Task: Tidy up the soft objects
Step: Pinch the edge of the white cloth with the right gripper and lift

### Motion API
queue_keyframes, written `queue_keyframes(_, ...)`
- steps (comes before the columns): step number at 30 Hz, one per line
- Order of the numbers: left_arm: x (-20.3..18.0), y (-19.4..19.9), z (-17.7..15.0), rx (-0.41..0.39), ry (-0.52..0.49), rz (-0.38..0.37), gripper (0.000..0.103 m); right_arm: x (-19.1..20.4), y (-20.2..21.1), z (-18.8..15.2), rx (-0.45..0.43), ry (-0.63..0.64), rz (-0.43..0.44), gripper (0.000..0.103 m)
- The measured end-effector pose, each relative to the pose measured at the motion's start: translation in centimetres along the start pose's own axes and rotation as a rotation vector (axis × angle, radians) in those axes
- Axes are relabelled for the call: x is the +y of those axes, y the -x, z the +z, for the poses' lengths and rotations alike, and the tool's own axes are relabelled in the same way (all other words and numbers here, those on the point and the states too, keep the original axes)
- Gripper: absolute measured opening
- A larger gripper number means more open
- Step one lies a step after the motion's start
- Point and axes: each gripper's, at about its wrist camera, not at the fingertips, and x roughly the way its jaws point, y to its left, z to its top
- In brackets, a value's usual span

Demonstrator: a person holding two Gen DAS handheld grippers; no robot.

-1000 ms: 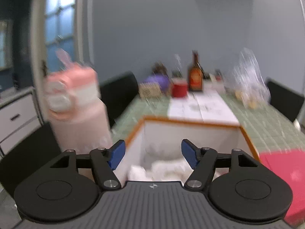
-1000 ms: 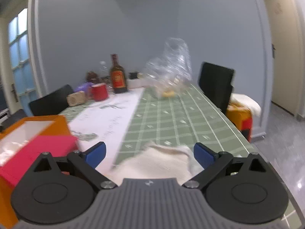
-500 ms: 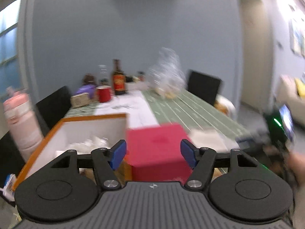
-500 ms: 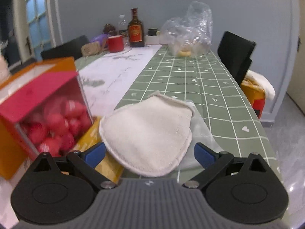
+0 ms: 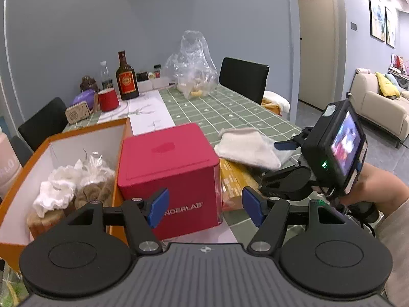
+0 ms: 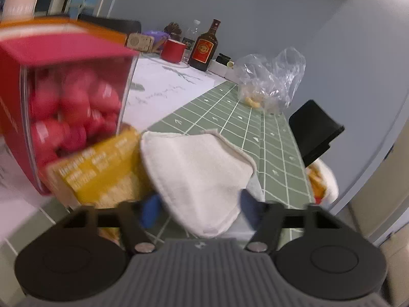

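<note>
The table (image 5: 230, 112) is wearing a green checked cover under grey walls. The right tongs (image 6: 199, 208) are closing around the cream cloth (image 6: 199, 168), lying at three o'clock of the red box (image 5: 168, 168). The left tongs (image 5: 204, 206) are hanging spread, holding nothing.

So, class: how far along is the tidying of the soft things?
Done: some soft items already sit in the orange box. In hand: the right gripper is closing around the white cloth. Left: lifting the cloth into the box. The left gripper is open, empty.
</note>
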Motion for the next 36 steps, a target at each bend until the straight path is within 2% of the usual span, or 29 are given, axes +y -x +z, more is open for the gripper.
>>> queue_keyframes(1,0.0,0.0,-0.1,0.003,-0.001,-0.008,0.077,0.2,-0.4,-0.2,0.013,0.017,0.000,0.043)
queue_keyframes(3,0.0,0.1,-0.2,0.005,-0.001,-0.011,0.077,0.2,-0.8,-0.3,0.034,0.015,0.004,0.013)
queue_keyframes(4,0.1,0.2,-0.2,0.004,-0.002,-0.008,0.077,0.0,-0.8,-0.3,0.036,0.004,-0.001,0.010)
queue_keyframes(7,-0.2,0.6,-0.4,0.007,-0.040,0.011,0.076,-1.1,-0.2,-0.1,0.003,-0.053,0.001,0.004)
queue_keyframes(10,0.1,1.4,-0.6,-0.006,-0.050,0.023,0.076,-3.1,1.1,0.4,-0.053,-0.190,0.035,0.003)
queue_keyframes(12,0.3,1.8,-0.7,-0.011,-0.041,0.026,0.076,-4.6,1.9,0.3,-0.085,-0.306,0.115,0.003)
queue_keyframes(16,0.5,1.8,-0.9,-0.001,-0.039,0.027,0.076,-7.9,2.6,-0.6,-0.103,-0.559,0.405,0.003)
queue_keyframes(19,0.5,1.6,-0.9,-0.025,-0.009,0.025,0.074,-8.3,2.0,-1.1,-0.079,-0.621,0.484,0.003)
queue_keyframes(24,0.5,1.2,-0.5,-0.037,0.026,0.008,0.074,-7.1,0.2,-1.2,0.019,-0.603,0.413,0.004)
queue_keyframes(29,0.6,0.7,-0.5,-0.011,0.056,-0.024,0.074,-7.0,-0.7,-1.8,0.060,-0.627,0.380,0.015)
queue_keyframes(31,0.5,0.7,-0.5,-0.010,0.045,-0.020,0.074,-6.4,-1.0,-1.3,0.047,-0.603,0.333,0.024)
queue_keyframes(34,0.3,0.8,-0.5,-0.021,0.034,-0.002,0.074,-5.6,-1.4,-0.8,0.043,-0.536,0.262,0.023)
queue_keyframes(36,0.4,0.7,-0.5,-0.015,0.035,-0.002,0.074,-5.2,-1.8,-0.6,0.070,-0.535,0.281,0.017)
